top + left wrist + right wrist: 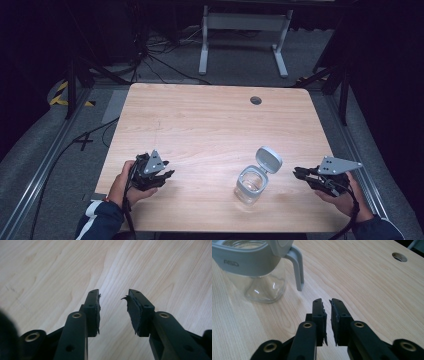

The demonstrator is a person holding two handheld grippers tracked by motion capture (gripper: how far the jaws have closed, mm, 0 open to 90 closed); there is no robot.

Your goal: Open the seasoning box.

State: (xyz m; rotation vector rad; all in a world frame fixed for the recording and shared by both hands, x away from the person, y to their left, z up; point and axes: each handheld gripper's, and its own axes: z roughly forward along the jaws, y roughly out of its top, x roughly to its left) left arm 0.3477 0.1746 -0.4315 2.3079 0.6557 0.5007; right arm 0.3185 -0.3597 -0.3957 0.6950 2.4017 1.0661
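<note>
A glass jar point(251, 184) with its lid point(268, 159) flipped up stands near the bench's point(210, 125) right front. The left gripper point(161, 176) is released; the right gripper point(300, 173), nearly clenched, holds nothing. A careless sideways nudge could topple the jar.

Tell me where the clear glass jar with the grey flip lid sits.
The clear glass jar stands near the table's front edge, right of centre, just left of the right gripper.

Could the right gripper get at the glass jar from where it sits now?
Probably yes. The right gripper sits just beside the glass jar with only bare table between them. Its fingers are nearly closed and empty, so they would need to open wider first.
</note>
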